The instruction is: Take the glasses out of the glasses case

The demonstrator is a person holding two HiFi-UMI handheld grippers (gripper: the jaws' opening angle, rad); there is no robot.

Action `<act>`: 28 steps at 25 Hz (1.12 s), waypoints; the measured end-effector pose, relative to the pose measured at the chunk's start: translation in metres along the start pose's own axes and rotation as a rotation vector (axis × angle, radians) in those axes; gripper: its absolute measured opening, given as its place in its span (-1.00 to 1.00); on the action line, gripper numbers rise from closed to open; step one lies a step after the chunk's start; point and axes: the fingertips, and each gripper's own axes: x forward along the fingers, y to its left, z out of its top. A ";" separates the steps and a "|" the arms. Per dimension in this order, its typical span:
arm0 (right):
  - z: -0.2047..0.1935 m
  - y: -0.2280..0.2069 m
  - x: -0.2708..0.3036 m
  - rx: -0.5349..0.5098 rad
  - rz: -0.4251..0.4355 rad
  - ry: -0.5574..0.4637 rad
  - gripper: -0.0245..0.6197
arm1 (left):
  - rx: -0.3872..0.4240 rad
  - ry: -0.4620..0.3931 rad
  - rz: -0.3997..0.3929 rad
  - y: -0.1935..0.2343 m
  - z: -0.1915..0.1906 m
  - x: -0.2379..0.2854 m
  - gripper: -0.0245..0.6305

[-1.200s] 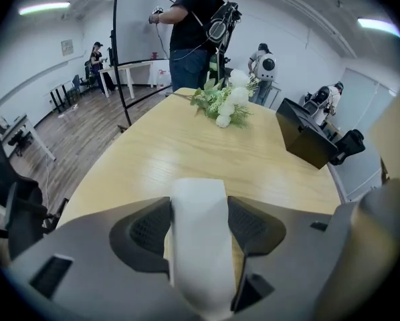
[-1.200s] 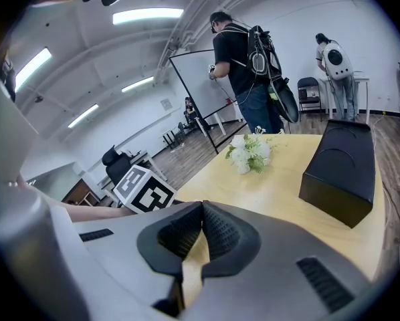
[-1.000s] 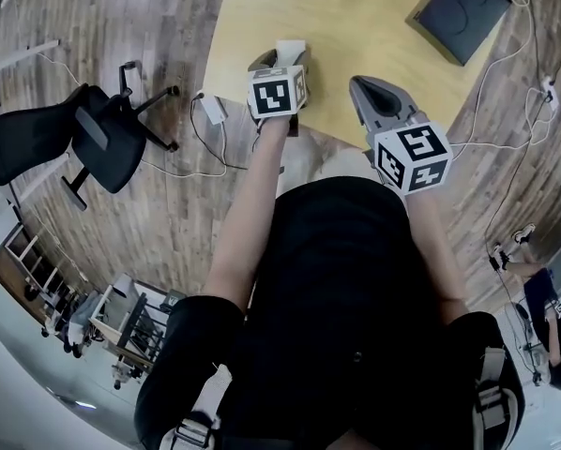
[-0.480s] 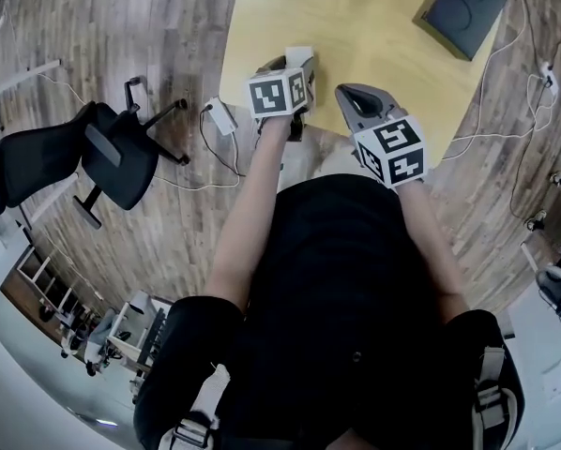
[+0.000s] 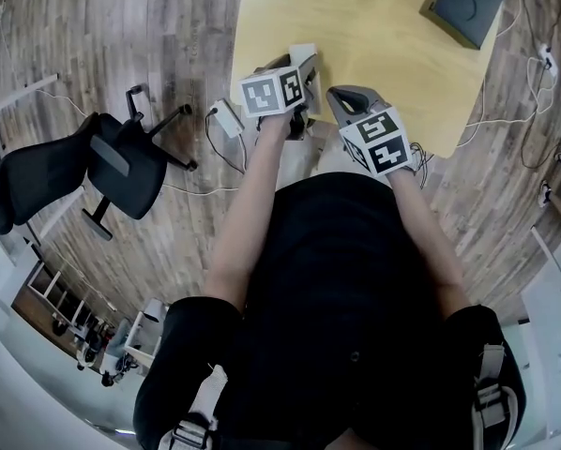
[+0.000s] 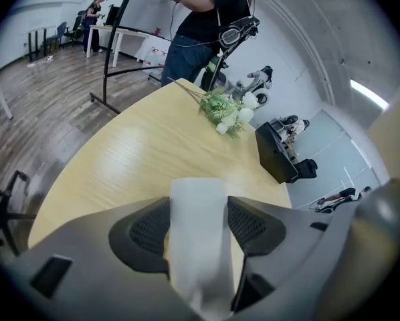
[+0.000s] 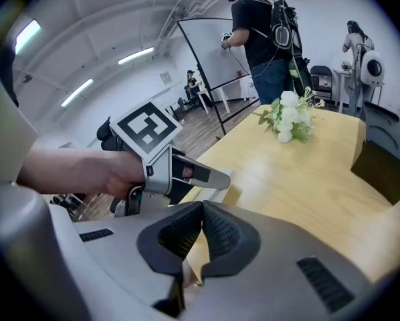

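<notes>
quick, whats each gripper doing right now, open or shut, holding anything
Left gripper: shut on the white case.
Right gripper: shut, nothing between its jaws.

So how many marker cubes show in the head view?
2. One marker cube is on the left gripper, shut on the white case over the table; the other on the right gripper beside it. None looks hidden.

White flowers [image 6: 230, 112] and a dark box [image 5: 466, 6] sit on the wooden table [image 5: 384, 36]; a black office chair [image 5: 65, 172] stands nearby.
</notes>
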 end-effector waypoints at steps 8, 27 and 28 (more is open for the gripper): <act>-0.016 0.021 0.042 -0.007 -0.016 0.058 -0.87 | -0.047 0.000 -0.086 0.010 0.000 -0.002 -0.09; -0.028 0.022 0.061 0.161 -0.032 0.027 -0.87 | -0.058 0.007 -0.195 0.015 -0.001 -0.003 -0.09; -0.028 0.021 0.060 0.168 -0.032 0.023 -0.87 | -0.056 0.008 -0.196 0.015 -0.001 -0.003 -0.09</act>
